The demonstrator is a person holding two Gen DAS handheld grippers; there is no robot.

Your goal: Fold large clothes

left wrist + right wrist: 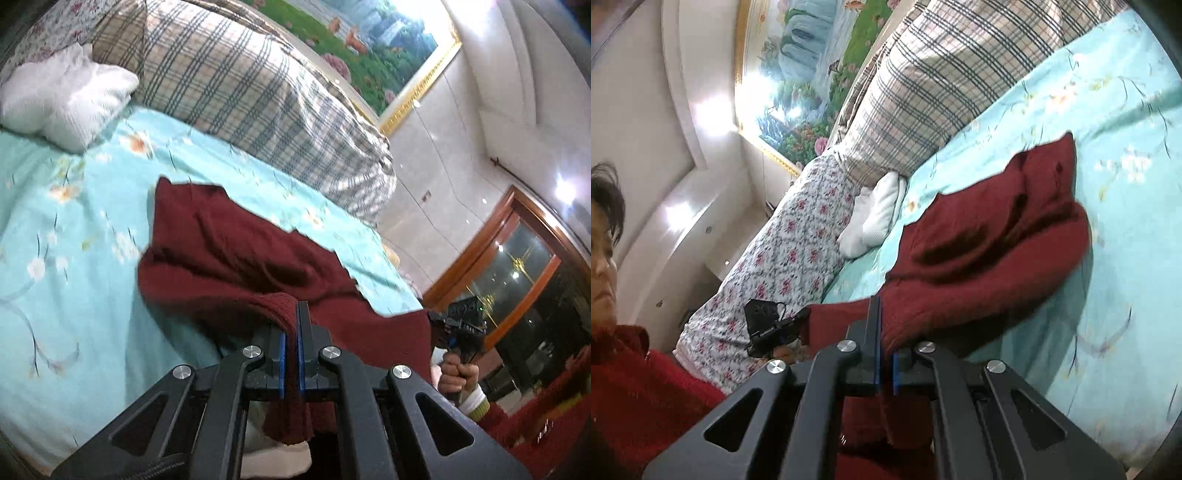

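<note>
A dark red knitted garment [229, 251] lies crumpled on the turquoise flowered bedsheet [74, 229]. My left gripper [292, 332] is shut on its near edge, and the cloth hangs down between the blue pads. In the right wrist view the same garment [997, 240] stretches away over the bed, and my right gripper [885, 350] is shut on its near hem. The held edge is lifted off the sheet [1108, 332] between the two grippers. The right gripper [461, 325] also shows at the far right of the left wrist view, and the left gripper [768, 325] at the left of the right wrist view.
A checked quilt [240, 85] and a floral quilt [783, 266] are piled along the back of the bed. A white folded cloth [62, 103] lies beside them. A framed landscape painting [369, 48] hangs on the wall. A person in a red sweater [635, 398] stands close at the left.
</note>
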